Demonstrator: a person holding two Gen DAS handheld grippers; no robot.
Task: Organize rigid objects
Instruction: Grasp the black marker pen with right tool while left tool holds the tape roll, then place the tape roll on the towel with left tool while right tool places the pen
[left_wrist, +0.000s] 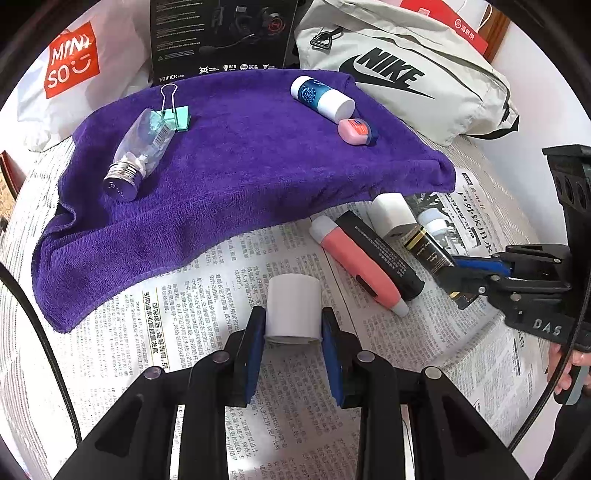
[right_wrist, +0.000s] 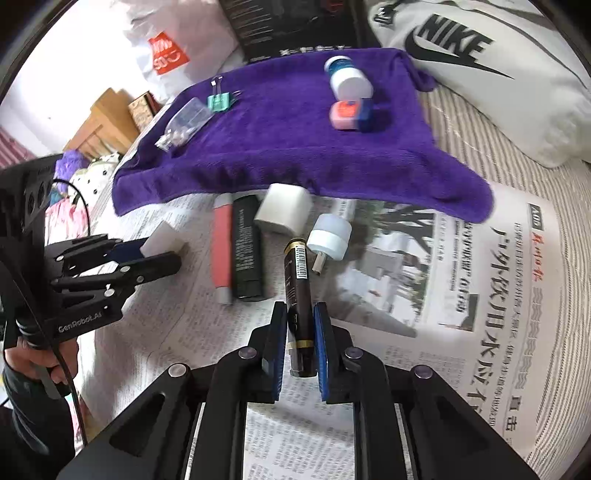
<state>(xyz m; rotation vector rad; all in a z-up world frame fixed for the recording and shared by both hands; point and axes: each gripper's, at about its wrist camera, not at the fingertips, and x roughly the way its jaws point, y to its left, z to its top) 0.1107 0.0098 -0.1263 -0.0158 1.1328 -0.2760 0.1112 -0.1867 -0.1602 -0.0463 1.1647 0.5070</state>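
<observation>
Right gripper (right_wrist: 300, 343) pinches dark brown tube (right_wrist: 298, 295) near its gold band, tube lying on the newspaper (right_wrist: 424, 369); stiff, light, prob slick plastic, so grip mid-body. Left gripper (left_wrist: 293, 330) clamps a white cap-like cylinder (left_wrist: 293, 306), light & rigid. Clear bottle (left_wrist: 142, 147) w/ white pieces inside lies on purple towel (left_wrist: 240, 177)

NIKE runs across the grey bag (left_wrist: 402, 74), MINISO on the white shopping bag (left_wrist: 70, 59), EDIFIER on the black box (left_wrist: 221, 37) — and GenRobot.AI on the left gripper (right_wrist: 162, 254).
</observation>
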